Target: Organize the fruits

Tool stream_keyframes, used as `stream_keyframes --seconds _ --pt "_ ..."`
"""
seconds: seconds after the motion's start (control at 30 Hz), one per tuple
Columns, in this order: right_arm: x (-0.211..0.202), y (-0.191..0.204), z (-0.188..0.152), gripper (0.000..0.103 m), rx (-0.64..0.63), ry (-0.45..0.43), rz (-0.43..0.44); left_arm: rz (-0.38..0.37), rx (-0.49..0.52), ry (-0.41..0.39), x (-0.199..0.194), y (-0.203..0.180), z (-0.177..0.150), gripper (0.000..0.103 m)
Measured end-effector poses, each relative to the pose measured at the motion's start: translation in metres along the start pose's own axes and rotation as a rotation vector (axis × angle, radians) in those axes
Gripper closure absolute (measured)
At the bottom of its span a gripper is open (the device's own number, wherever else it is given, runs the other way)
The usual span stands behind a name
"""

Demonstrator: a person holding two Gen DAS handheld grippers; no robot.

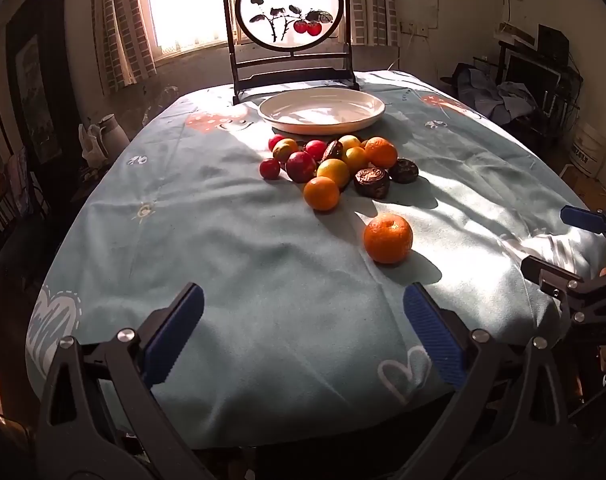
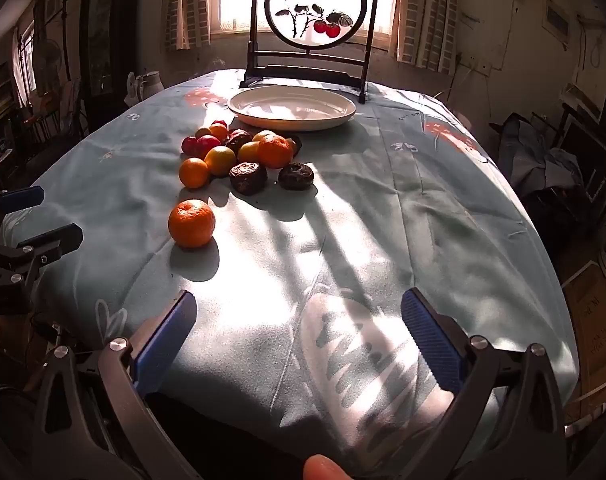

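A heap of fruit [image 1: 335, 164] [image 2: 239, 152] lies on the pale blue cloth: oranges, yellow and red round fruits, and dark wrinkled ones. One orange [image 1: 388, 238] [image 2: 191, 223] sits alone, nearer to me. Behind the heap stands an empty white plate [image 1: 321, 114] [image 2: 291, 108]. My left gripper [image 1: 303, 328] hovers over the near edge of the table, open, nothing between its blue pads. My right gripper [image 2: 299, 332] is likewise open and empty near the front edge. Each gripper shows at the side of the other's view: the right gripper [image 1: 559, 244] and the left gripper [image 2: 49, 214].
A dark framed round panel [image 1: 289, 8] [image 2: 315, 12] painted with red fruit stands at the table's far end, just behind the plate. A white jug [image 1: 111, 136] sits off the table's left. Clutter and furniture fill the room at right. A fingertip [image 2: 323, 468] shows at the bottom edge.
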State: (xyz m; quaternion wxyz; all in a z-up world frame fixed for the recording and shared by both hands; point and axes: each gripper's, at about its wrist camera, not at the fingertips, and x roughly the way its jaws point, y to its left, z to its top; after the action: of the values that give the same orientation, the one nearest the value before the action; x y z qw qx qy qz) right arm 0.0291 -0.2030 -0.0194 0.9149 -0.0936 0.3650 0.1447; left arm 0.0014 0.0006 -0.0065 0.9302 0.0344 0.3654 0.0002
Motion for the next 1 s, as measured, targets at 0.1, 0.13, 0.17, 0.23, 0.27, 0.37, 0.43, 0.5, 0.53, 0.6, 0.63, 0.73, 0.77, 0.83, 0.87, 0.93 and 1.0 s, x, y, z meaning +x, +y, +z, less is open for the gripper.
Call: stream_keyframes --seconds 0.1,0.13,0.17,0.23,0.27,0.37,0.43,0.5,0.53,0.6,0.63,0.73,0.77,0.83,0.87,0.93,1.0 --pt "0.0013 -0.0002 0.0008 0.001 0.001 0.001 0.001 -0.002 0.002 0.003 0.0004 0.0004 0.0007 0.002" --pt "0.0019 -0.0001 0.0011 0.001 0.001 0.001 0.002 -0.001 0.002 0.003 0.0004 0.0001 0.0006 0.002" --pt "0.0004 -0.0003 -0.0005 0.001 0.001 0.001 0.001 -0.001 0.001 0.004 0.0006 0.0005 0.0006 0.002" --pt "0.0001 -0.0003 -0.0013 0.001 0.0 0.001 0.001 0.0 0.002 0.006 0.0008 0.0005 0.0001 0.002" --pt "0.0004 -0.0002 -0.0012 0.001 0.0 0.002 0.0 0.001 0.001 0.006 0.0008 0.0008 -0.0001 0.002" --pt "0.0021 -0.0001 -0.0015 0.001 0.004 0.005 -0.001 0.0 -0.001 0.007 0.0004 0.0019 -0.0008 0.002" --pt "0.0002 -0.0002 -0.003 0.001 0.004 0.005 -0.001 0.002 0.0 0.006 0.0006 0.0017 -0.0007 0.002" --pt "0.001 -0.0003 -0.0024 0.001 0.004 0.006 0.0 0.001 0.0 0.009 0.0008 0.0017 -0.0003 0.002" --pt "0.0011 -0.0002 -0.0023 0.001 0.004 0.006 0.0 0.001 0.0 0.008 0.0007 0.0015 -0.0002 0.002" --pt "0.0014 0.0 -0.0022 0.001 0.004 0.006 -0.001 0.002 0.0 0.009 0.0008 0.0016 -0.0003 0.002" --pt "0.0015 0.0 -0.0022 0.001 0.004 0.007 -0.001 0.001 0.0 0.008 0.0008 0.0017 -0.0004 0.002" --pt "0.002 0.0001 -0.0021 0.001 0.004 0.007 -0.001 0.002 -0.001 0.008 0.0009 0.0017 -0.0006 0.002" --pt "0.0019 0.0001 -0.0022 0.001 0.004 0.007 -0.001 0.002 -0.001 0.008 0.0009 0.0018 -0.0007 0.002" --pt "0.0019 0.0002 -0.0025 0.001 0.004 0.007 -0.001 0.002 -0.002 0.009 0.0014 0.0025 -0.0018 0.002" --pt "0.002 0.0003 -0.0024 0.001 0.005 0.007 -0.001 0.001 -0.002 0.01 0.0015 0.003 -0.0024 0.002" --pt "0.0023 0.0004 -0.0023 0.001 0.004 0.007 0.0 0.001 -0.001 0.009 0.0012 0.0032 -0.0029 0.002" --pt "0.0023 0.0005 -0.0024 0.001 0.005 0.008 -0.002 0.002 -0.001 0.01 0.0015 0.0029 -0.002 0.002"
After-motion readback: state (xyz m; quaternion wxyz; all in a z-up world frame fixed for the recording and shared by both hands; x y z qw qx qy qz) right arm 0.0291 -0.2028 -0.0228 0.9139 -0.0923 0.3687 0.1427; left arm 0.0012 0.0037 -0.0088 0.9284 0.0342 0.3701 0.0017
